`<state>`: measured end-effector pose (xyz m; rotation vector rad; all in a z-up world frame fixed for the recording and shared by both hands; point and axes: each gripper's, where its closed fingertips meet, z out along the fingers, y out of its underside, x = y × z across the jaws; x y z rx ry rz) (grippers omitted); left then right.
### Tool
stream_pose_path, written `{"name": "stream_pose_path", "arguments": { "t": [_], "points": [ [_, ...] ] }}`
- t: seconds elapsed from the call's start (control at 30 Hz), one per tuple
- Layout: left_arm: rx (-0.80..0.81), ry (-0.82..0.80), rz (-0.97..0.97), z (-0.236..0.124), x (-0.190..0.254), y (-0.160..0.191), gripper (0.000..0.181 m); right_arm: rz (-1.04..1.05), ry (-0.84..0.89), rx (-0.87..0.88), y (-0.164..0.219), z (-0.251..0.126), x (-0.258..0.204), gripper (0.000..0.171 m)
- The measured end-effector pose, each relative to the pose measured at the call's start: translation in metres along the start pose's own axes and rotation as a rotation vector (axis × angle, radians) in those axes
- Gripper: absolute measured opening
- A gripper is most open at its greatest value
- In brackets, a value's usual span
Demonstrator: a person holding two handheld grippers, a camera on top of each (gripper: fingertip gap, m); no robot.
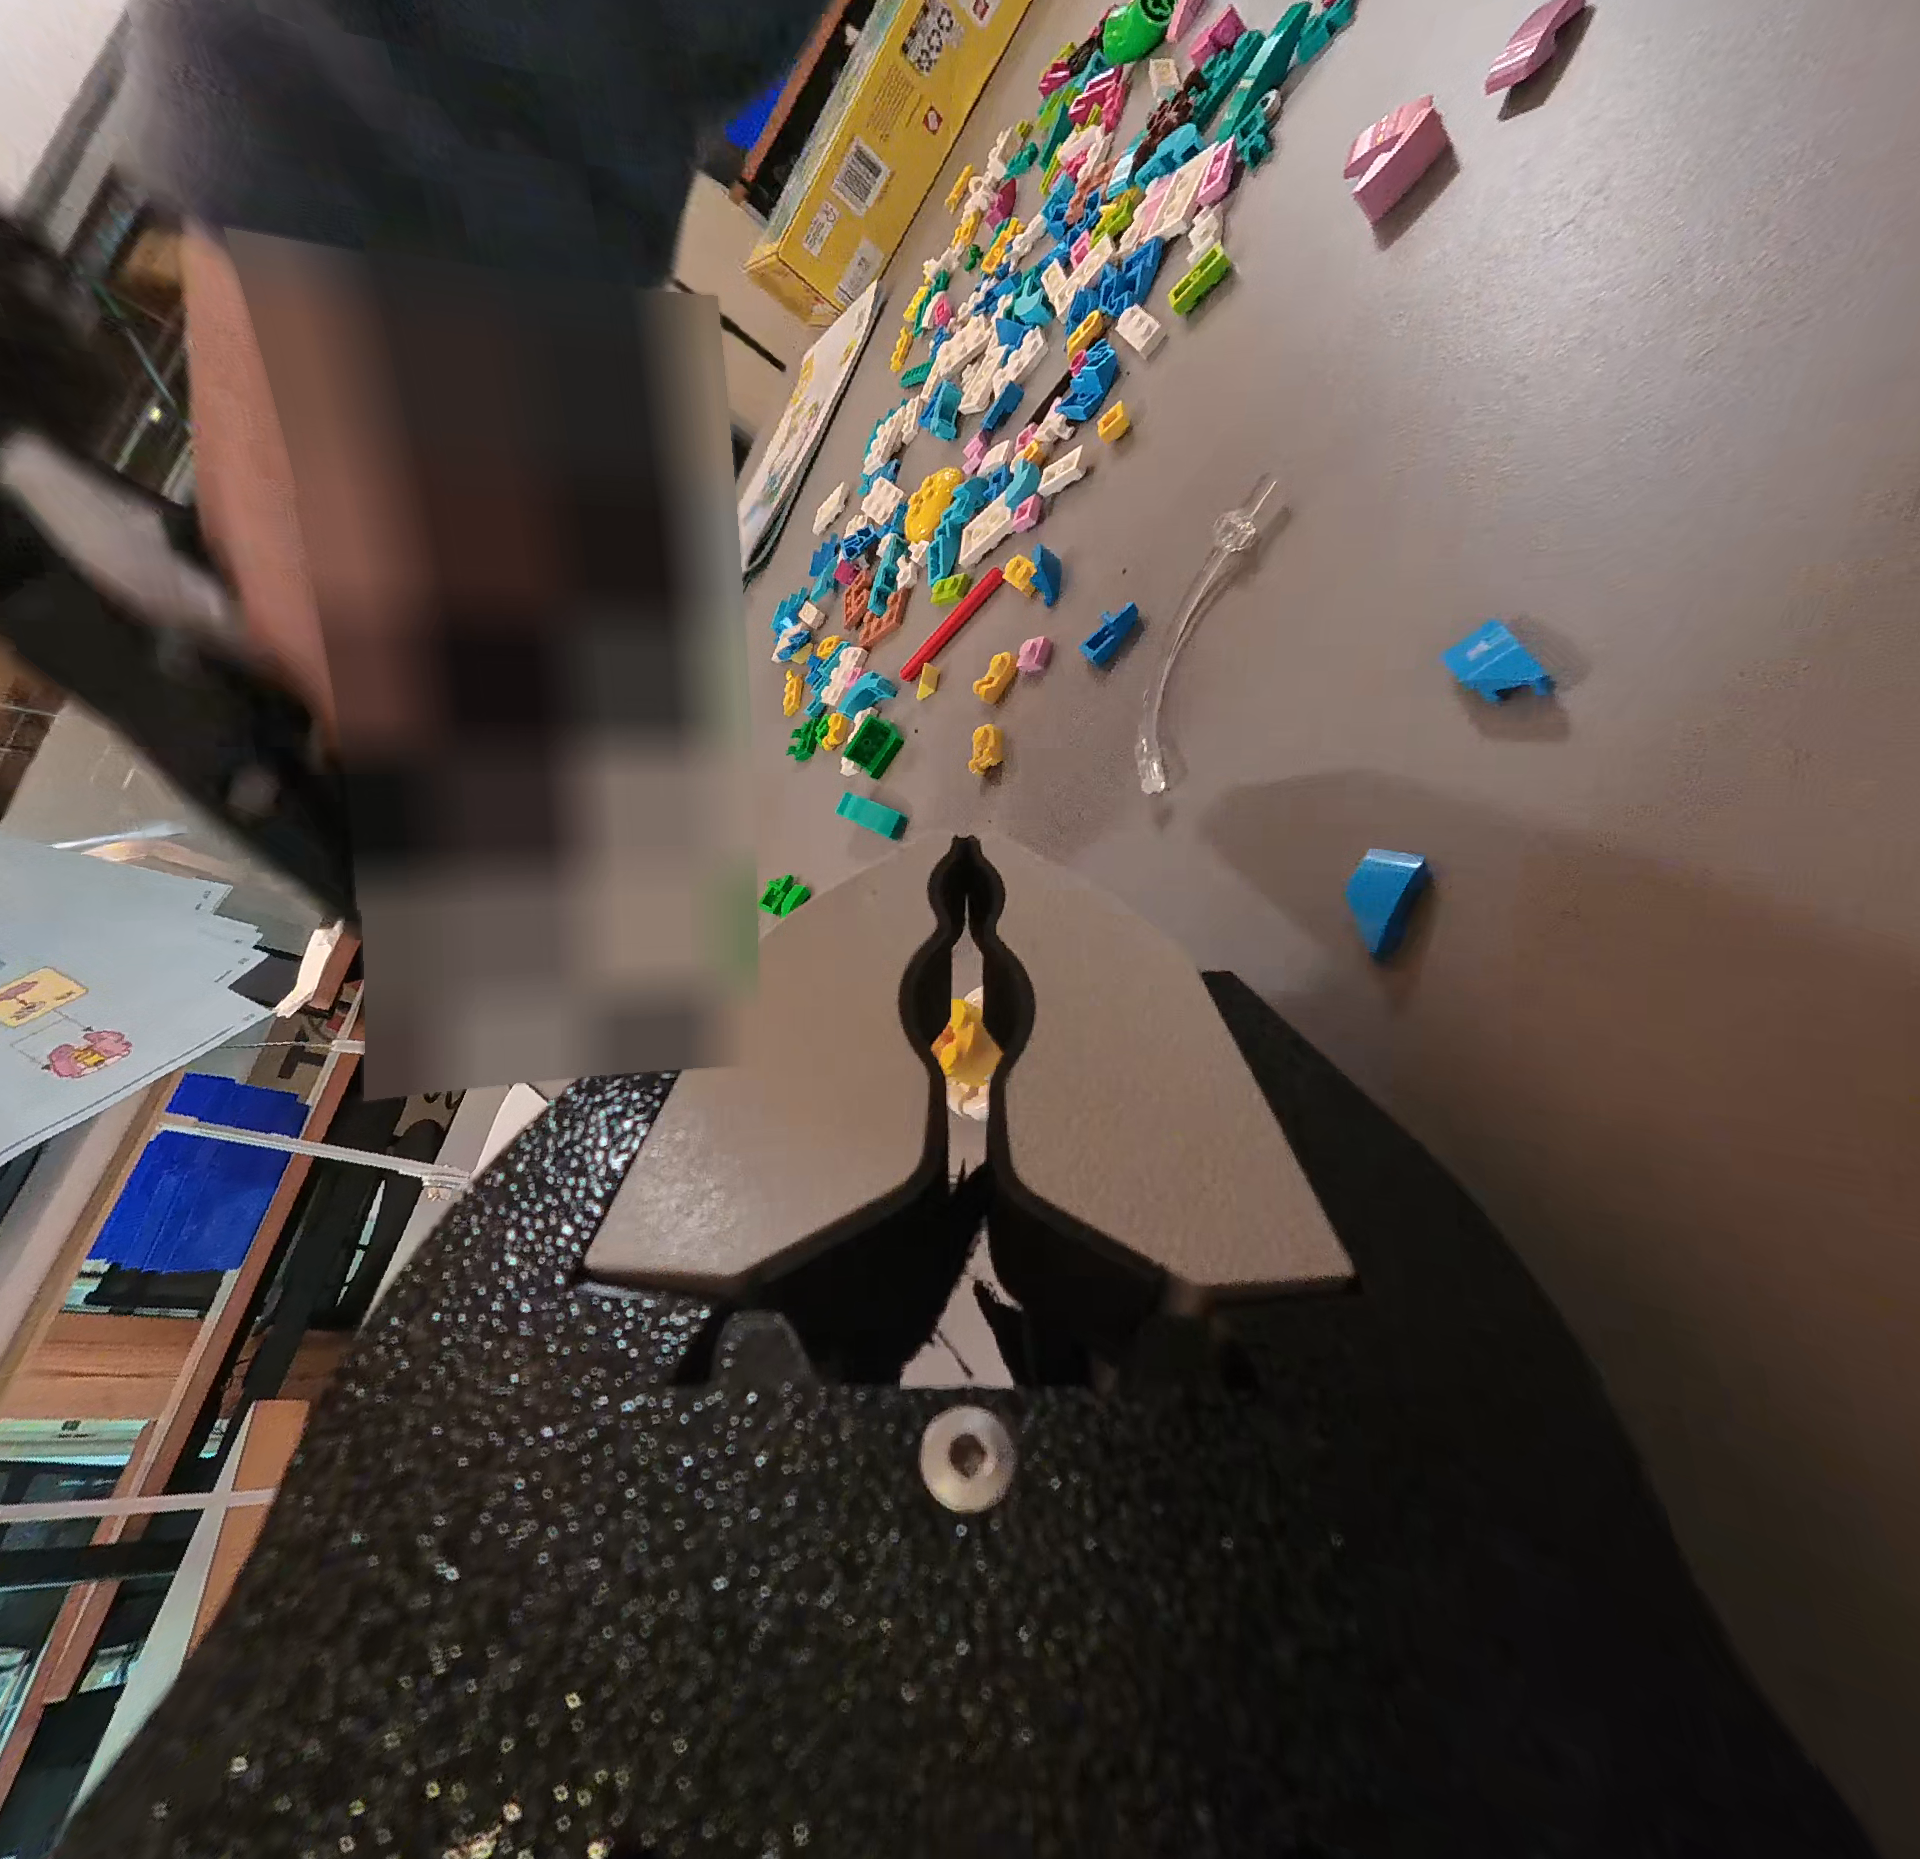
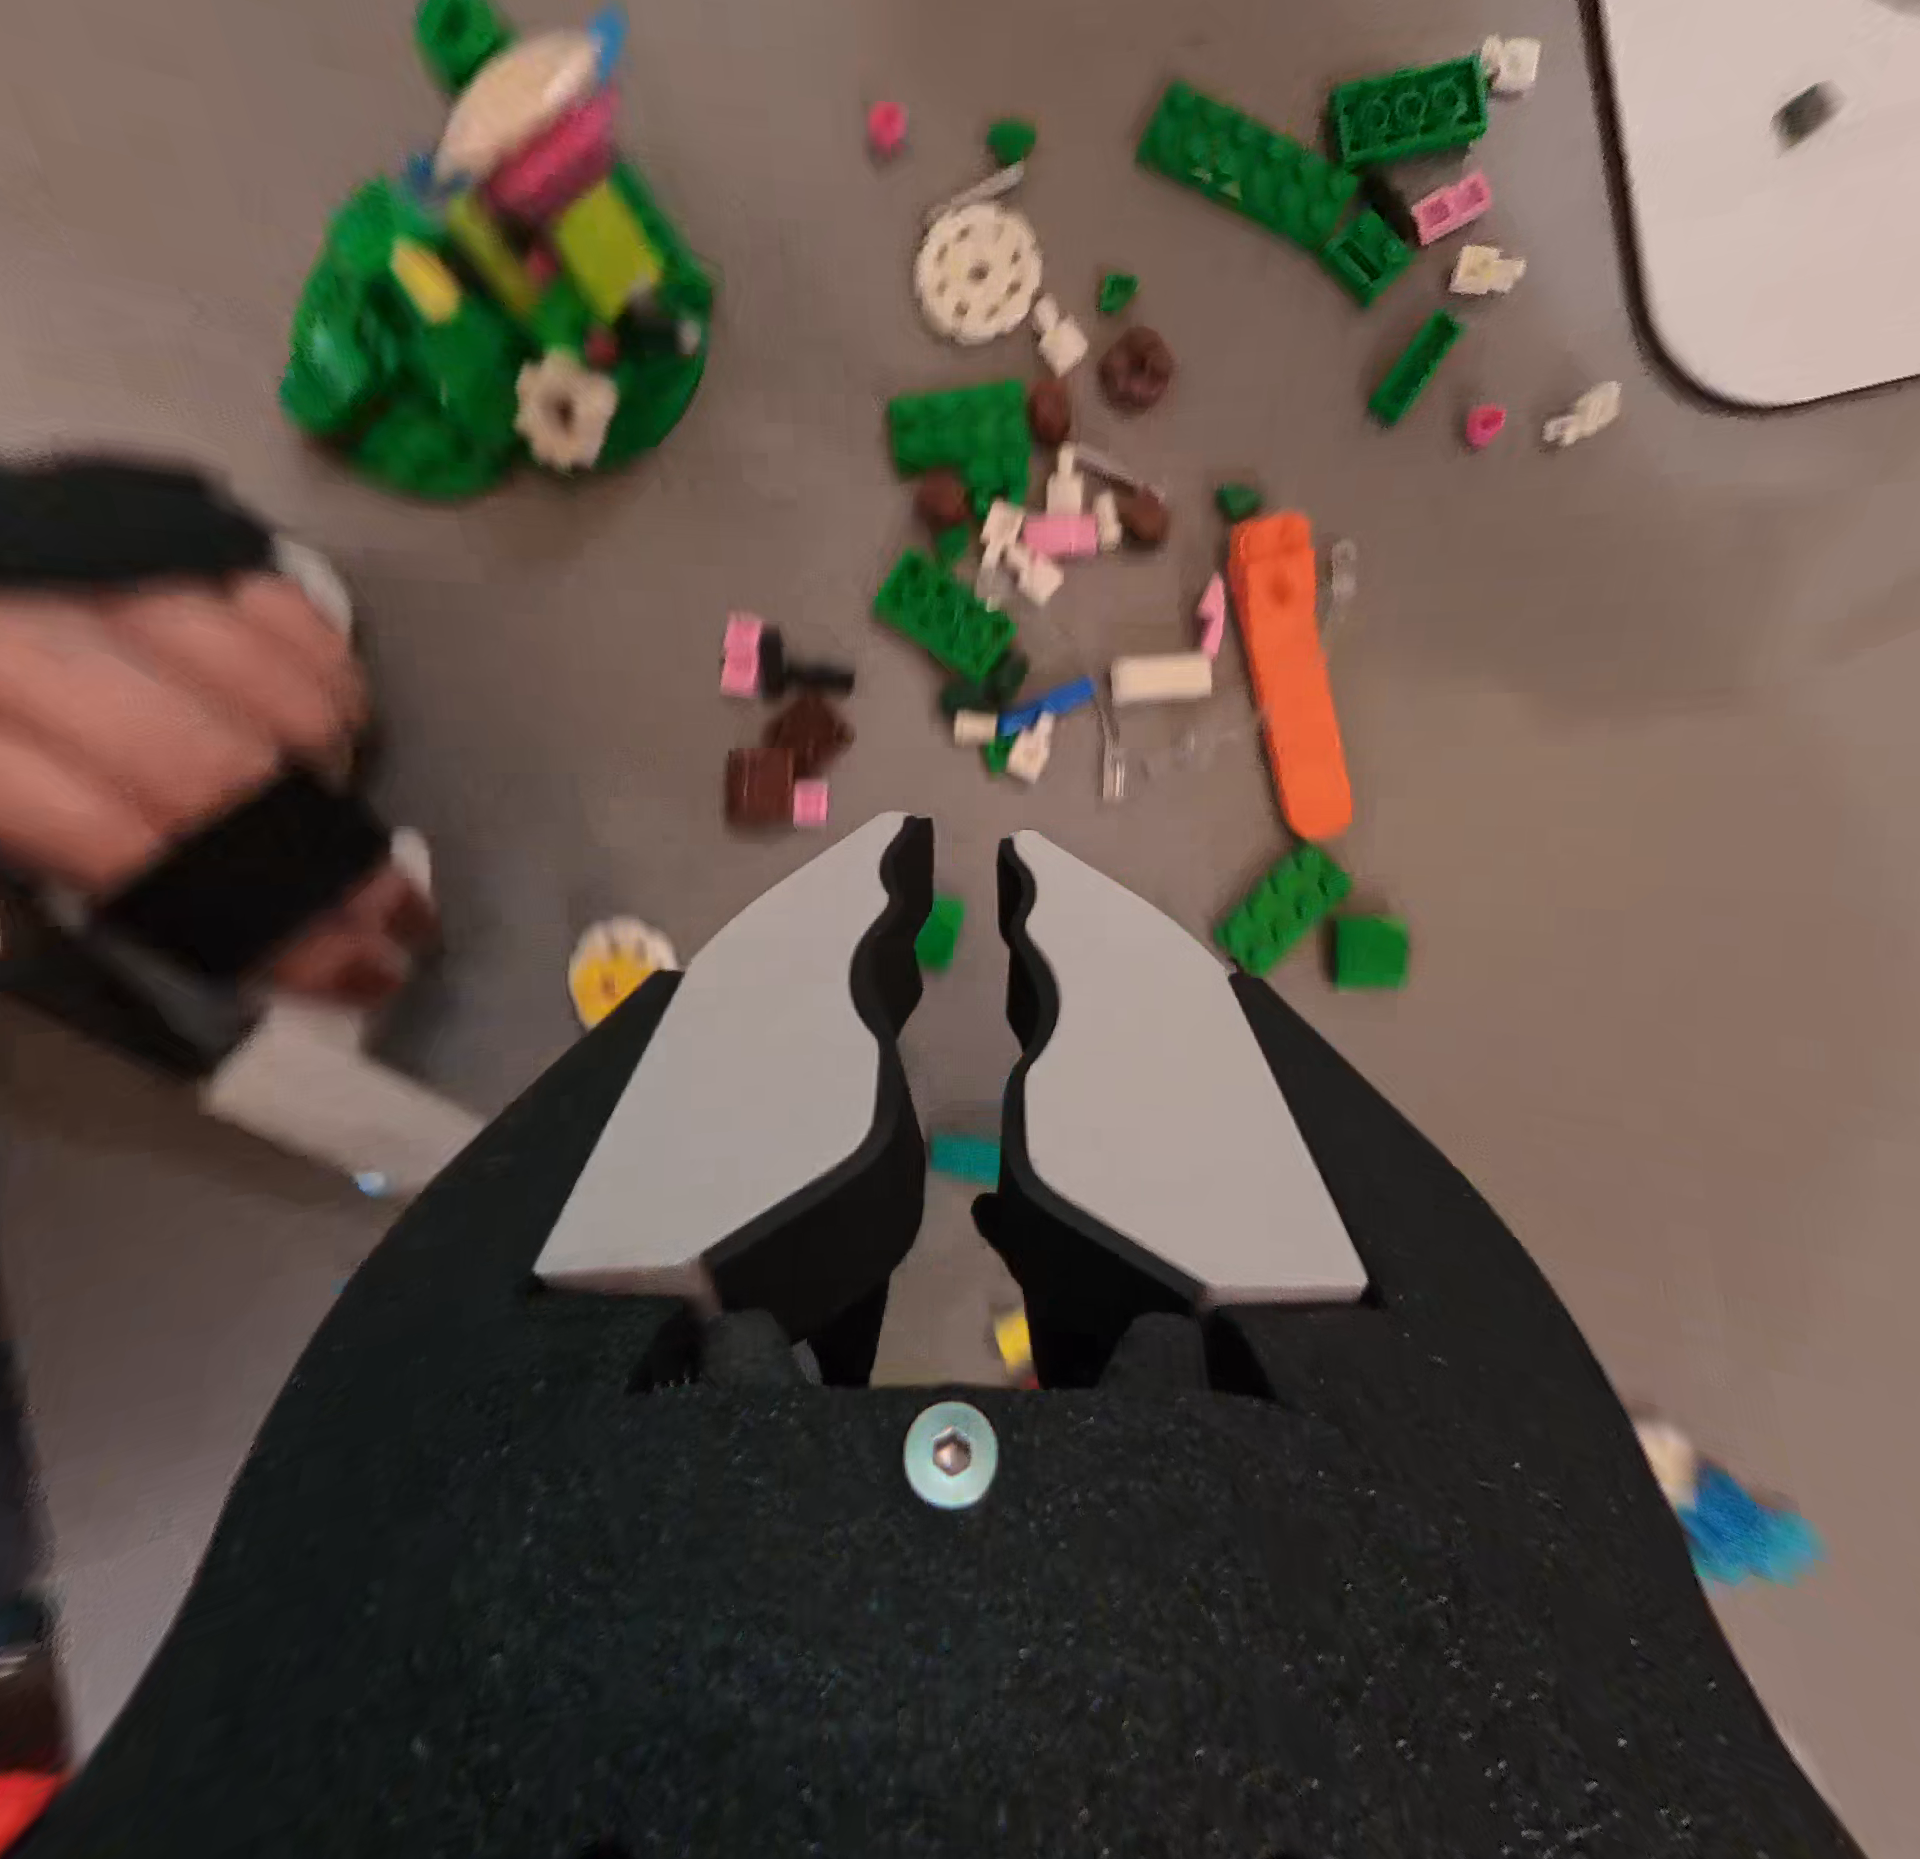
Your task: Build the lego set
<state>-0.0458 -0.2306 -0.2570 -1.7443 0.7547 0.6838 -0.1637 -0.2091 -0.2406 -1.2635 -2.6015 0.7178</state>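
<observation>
The left tongs (image 1: 966,853) are clamped on a small yellow-and-white lego piece (image 1: 966,1051), the right tongs (image 2: 964,835) hang apart above loose bricks on the grey tabletop (image 2: 1558,666), so alignment should precede pressing onto the green, partly built lego model (image 2: 488,282).

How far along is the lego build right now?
Early on. Done: one small green garden model stands assembled on the table. In hand: the left gripper is shut on a small yellow and white piece; the right gripper is open above a small green piece. Left: a large colourful pile and the green plates lie loose.
</observation>
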Motion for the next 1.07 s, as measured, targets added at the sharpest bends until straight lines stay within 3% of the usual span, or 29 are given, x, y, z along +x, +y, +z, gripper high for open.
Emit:
{"name": "stream_pose_path", "arguments": {
  "t": [0.03, 0.17, 0.4, 0.73, 0.9, 1.07],
  "points": [
    [0.001, 0.000, -0.003, 0.000, 0.000, 0.000, 0.000, 0.074, -0.051, -0.017, -0.010, 0.012, 0.004, 0.012],
    [0.008, -0.001, -0.015, 0.000, -0.001, -0.001, 0.000, 0.060, 0.013, -0.117, -0.020, 0.041, 0.035, 0.011],
    [0.012, 0.002, -0.022, 0.000, -0.002, -0.001, 0.000, 0.068, 0.043, -0.265, -0.009, 0.050, 0.054, 0.009],
    [0.007, 0.008, -0.021, 0.000, -0.001, 0.000, 0.000, 0.020, 0.046, -0.267, -0.016, 0.060, 0.054, 0.003],
    [0.010, 0.009, -0.026, 0.000, -0.001, 0.000, 0.000, -0.067, 0.075, -0.147, -0.013, 0.030, 0.033, 0.003],
    [0.006, 0.013, -0.024, 0.000, 0.000, 0.001, 0.000, -0.097, 0.117, -0.082, 0.037, -0.033, -0.005, 0.003]
  ]
}}
